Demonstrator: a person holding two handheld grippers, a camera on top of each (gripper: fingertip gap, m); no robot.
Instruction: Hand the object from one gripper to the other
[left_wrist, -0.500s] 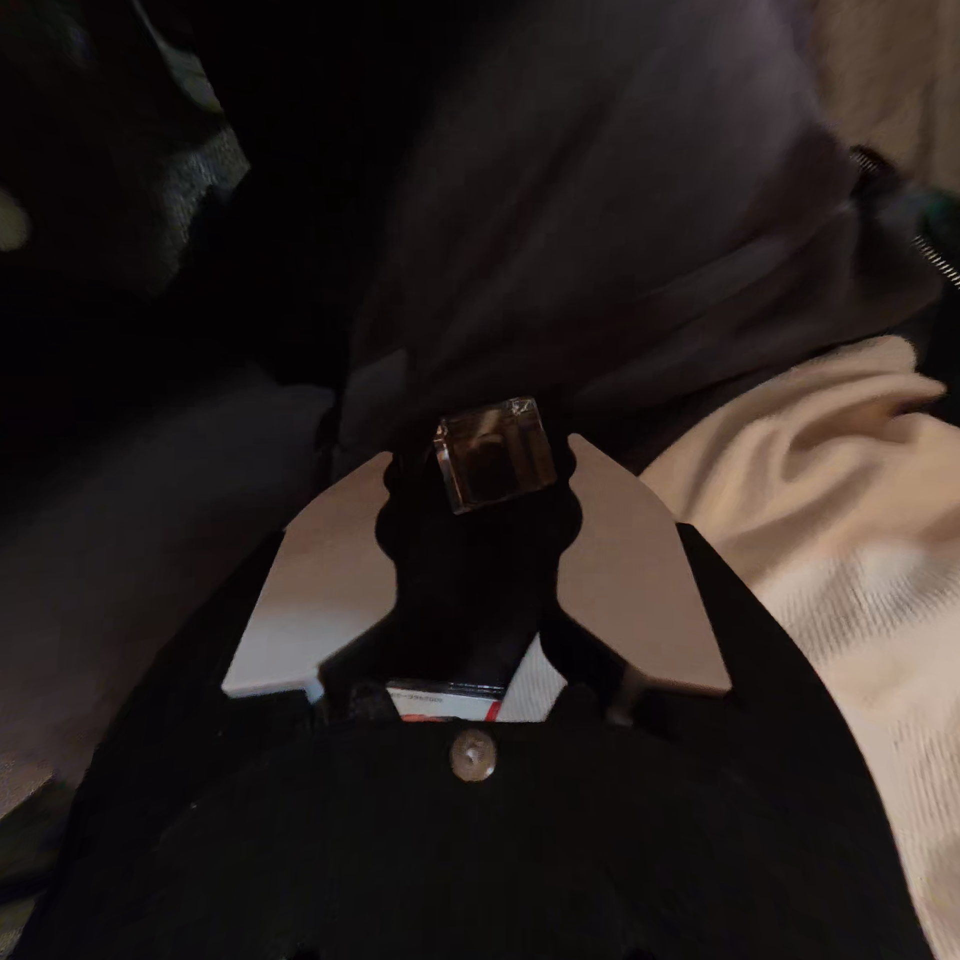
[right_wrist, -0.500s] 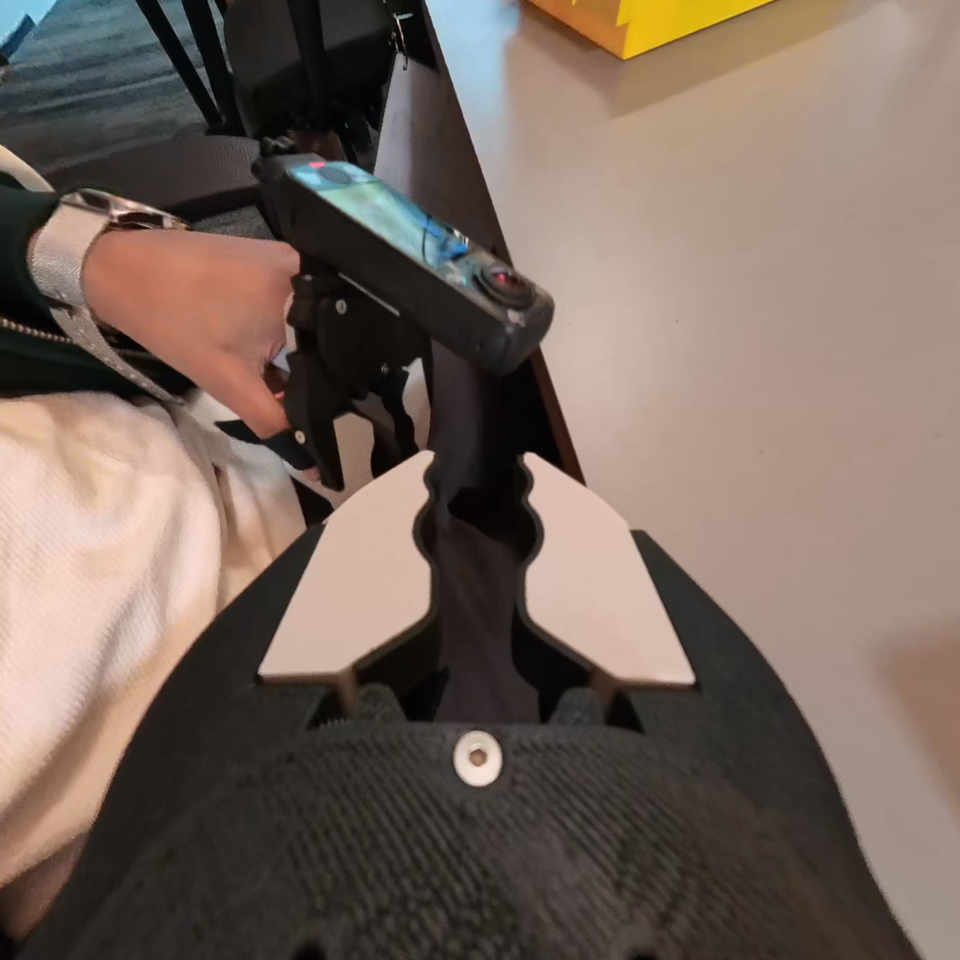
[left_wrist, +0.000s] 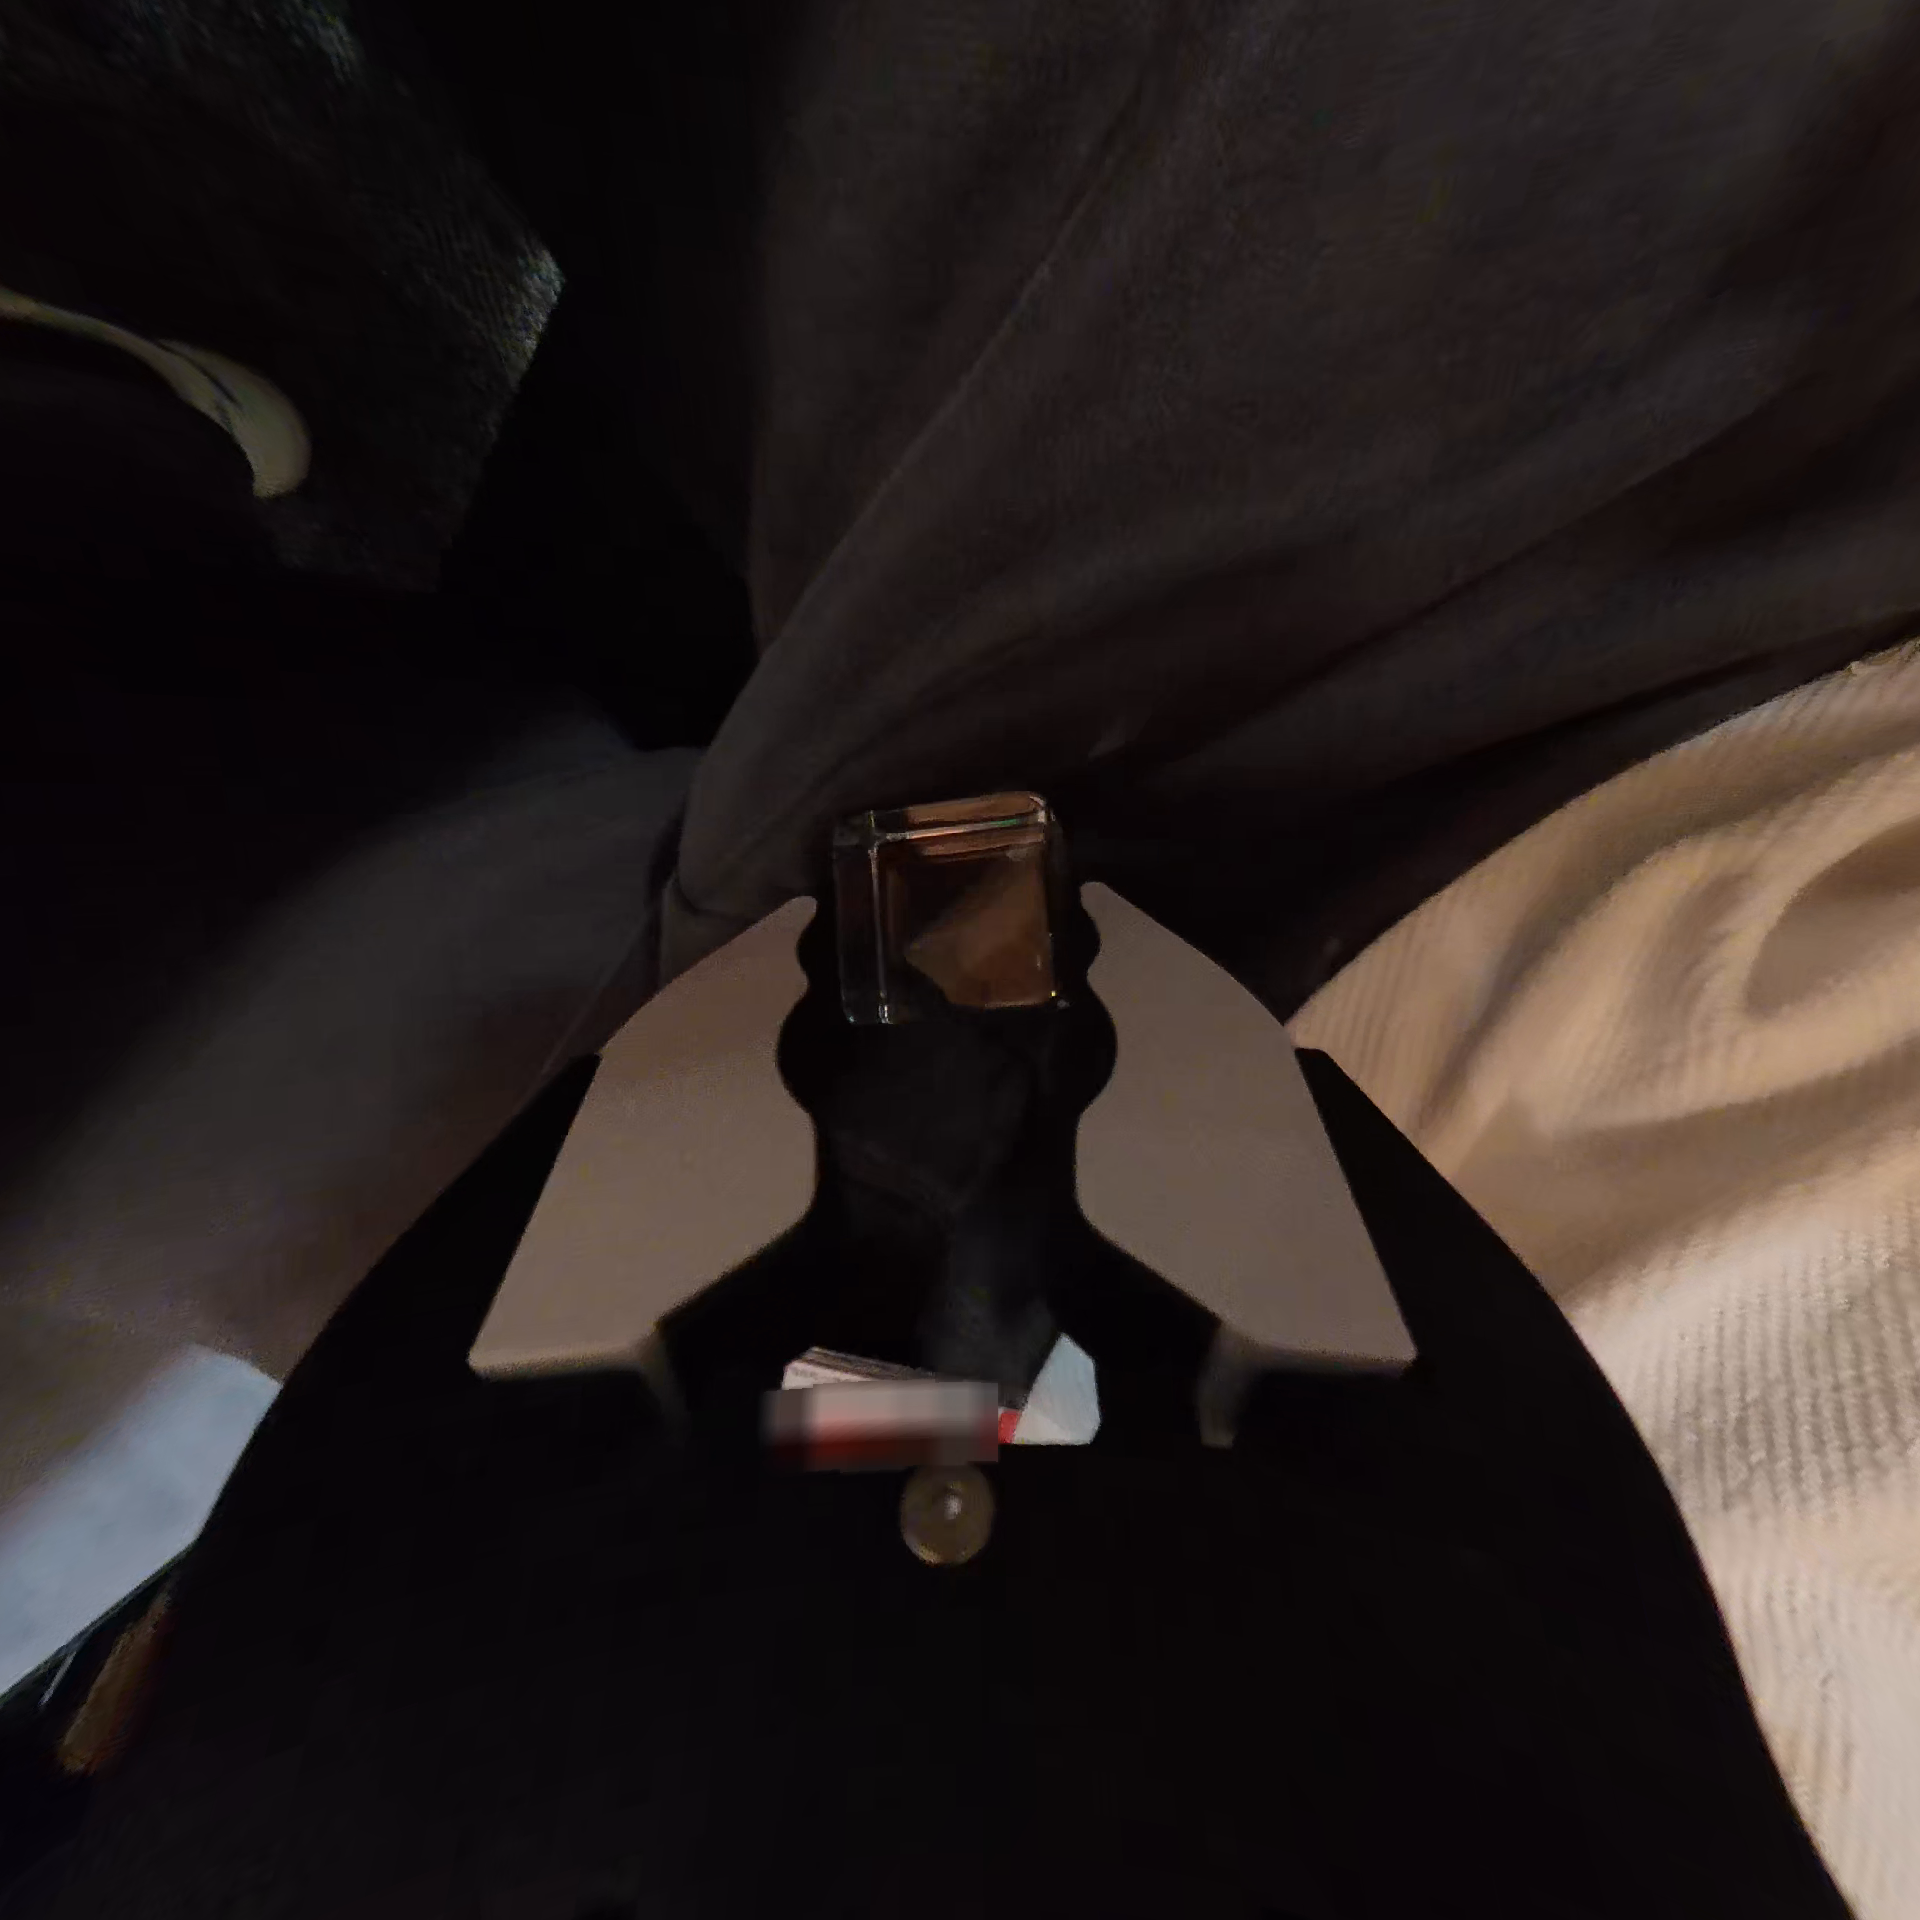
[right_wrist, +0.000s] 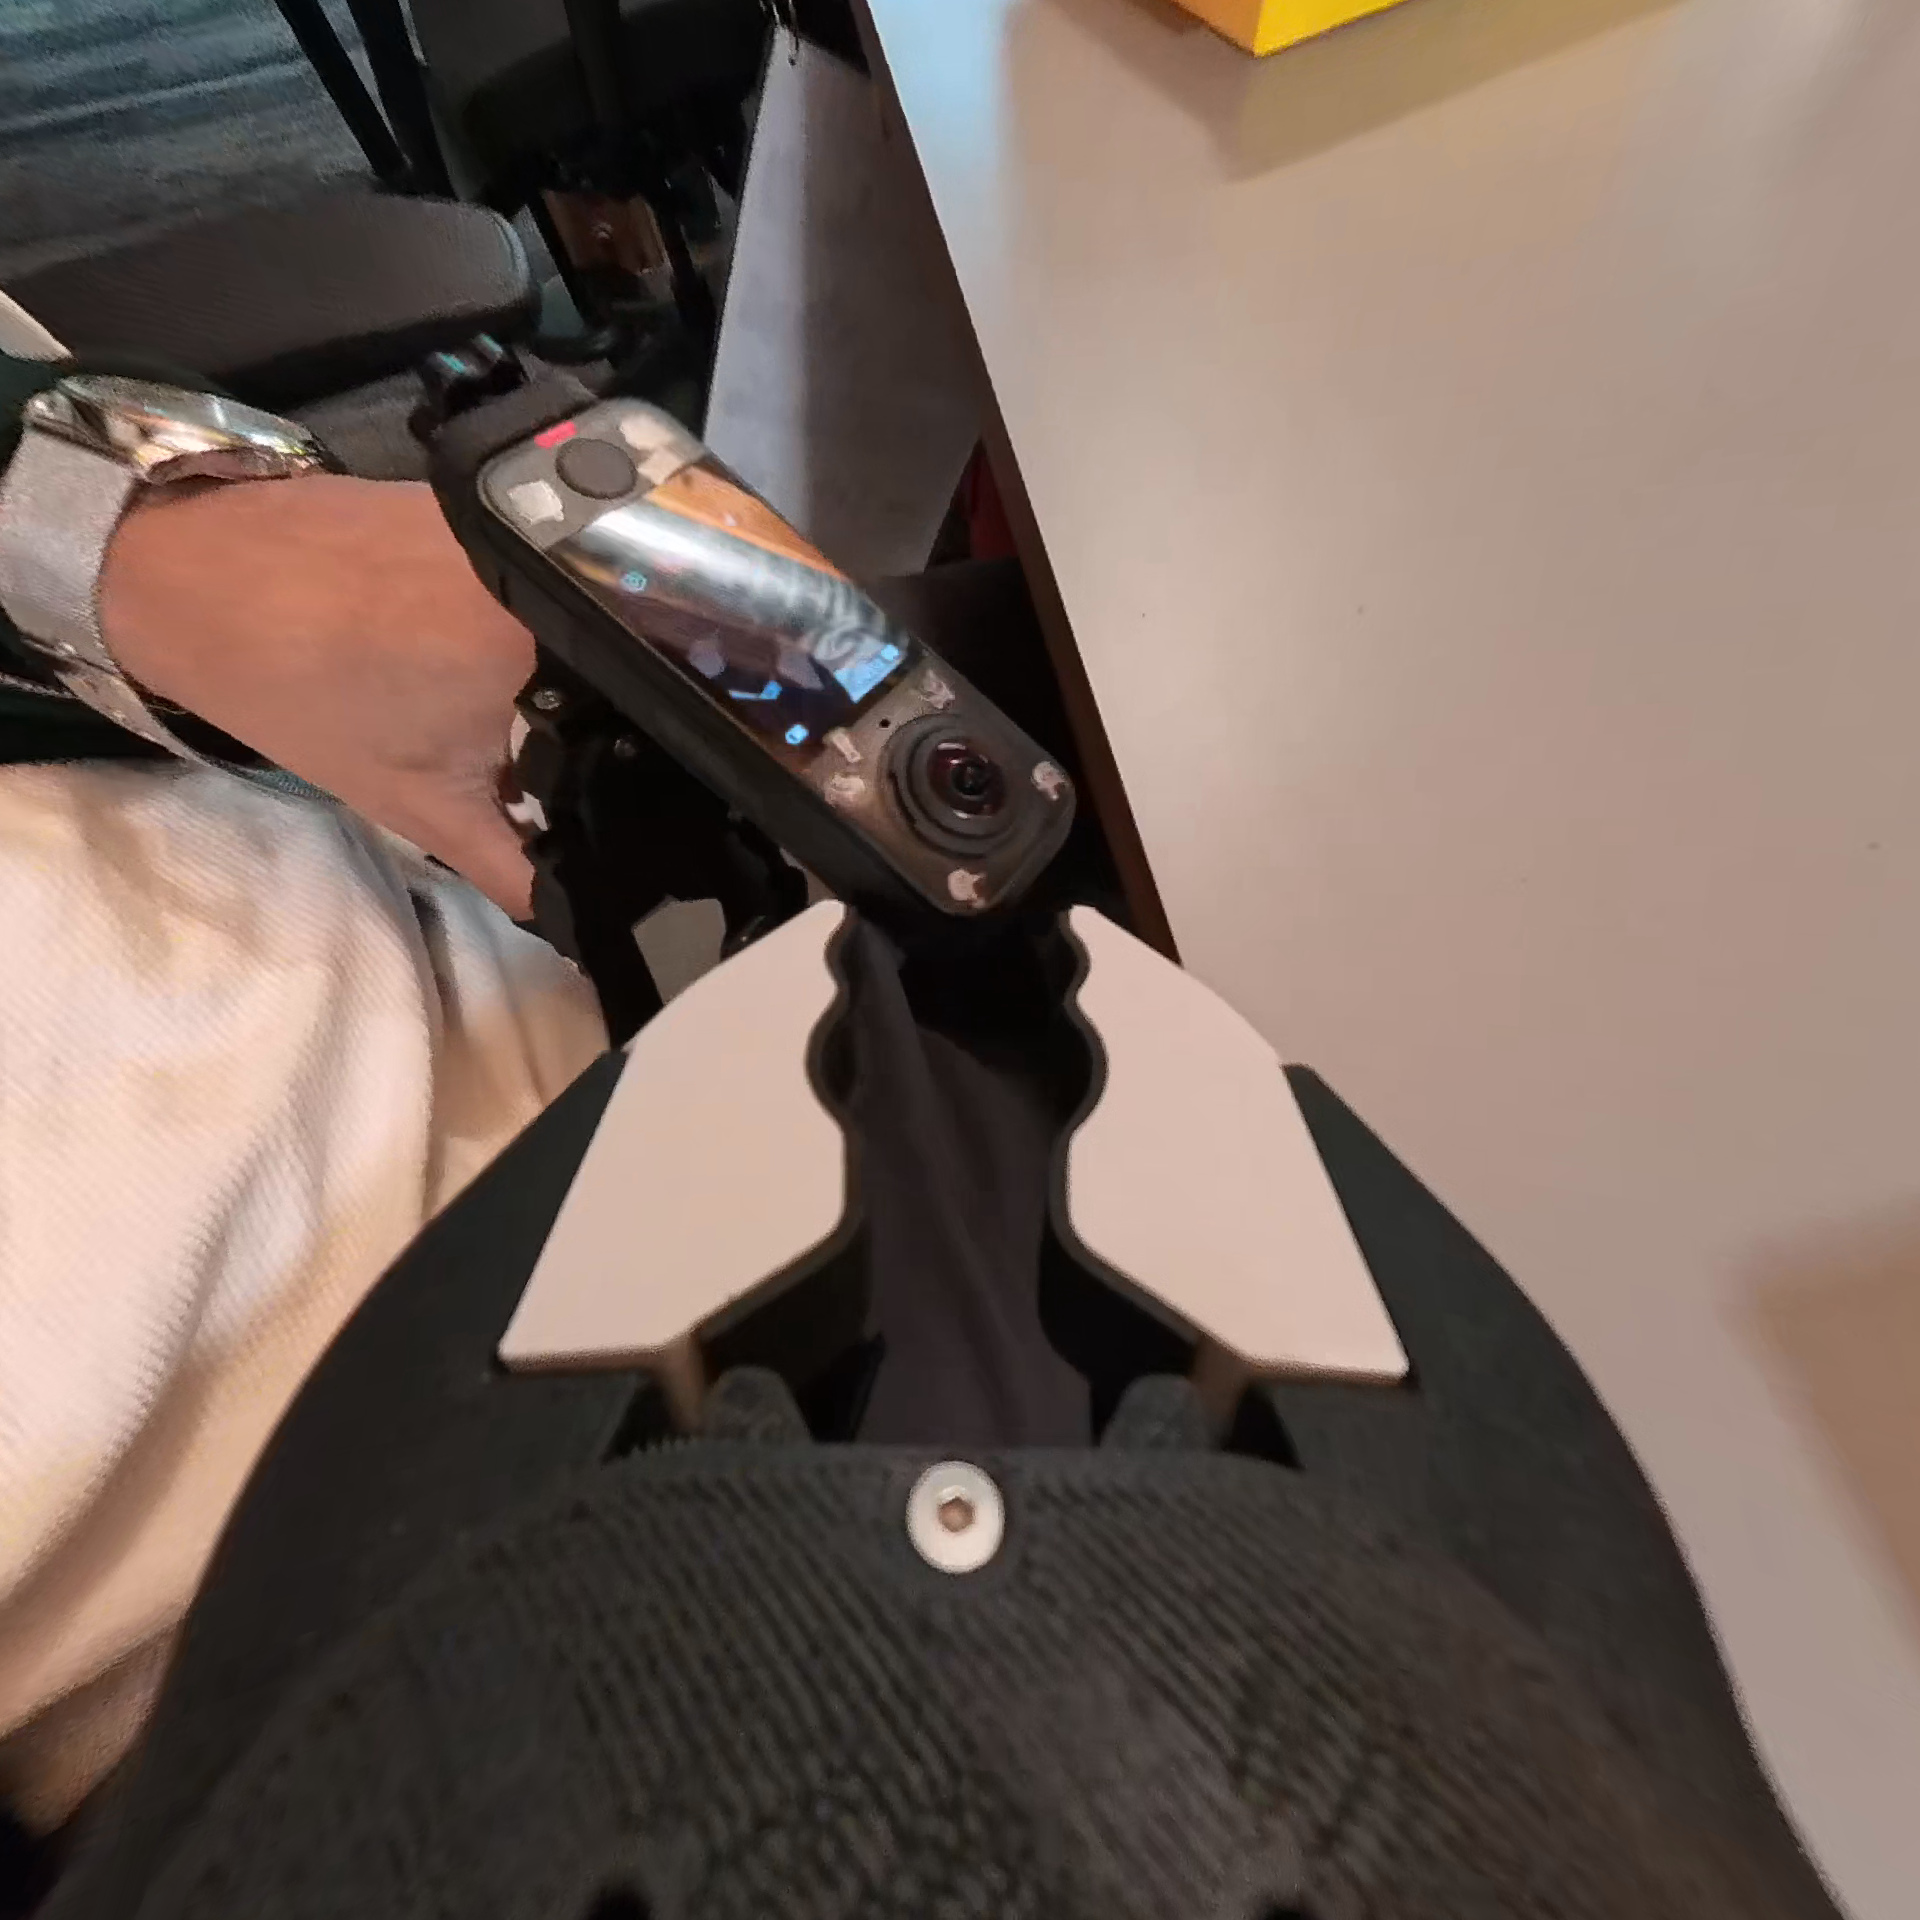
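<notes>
**Handover: cube on the left side, receiver closing in**

- Left gripper (left_wrist: 951, 894): pinching a small clear cube (left_wrist: 966, 925) with a brownish tint, right at the fingertips. The cube sits square in the gap, with both side faces against the pads as far as I can see. Something black fills the gap below it; too dark to say what.
- Behind the cube: folds of dark grey cloth (left_wrist: 1247, 468). To the right: cream ribbed fabric (left_wrist: 1610, 1143), looks like clothing on a lap.
- Right wrist view, far left: a hand (right_wrist: 332, 665) with a wristwatch (right_wrist: 177, 436) grips the left tool. Its camera (right_wrist: 769, 665) hangs just over the right gripper's tips.
- Right gripper (right_wrist: 951, 935): fingers stand a little apart, dark grey fabric showing in the gap. The tips are tucked under that camera body, so I cannot tell whether they press on anything. The cube is not visible from this side.
- Far right: pale table (right_wrist: 1507, 623), edge of a yellow box (right_wrist: 1309, 21) at the top.

Judgement: the step in hand is the approach, with giver and receiver nearly meeting. Next, the right fingers need to straddle the cube's free faces and close firmly; only then should the left let go. It is small and slick-looking, so an early release risks a drop.
</notes>
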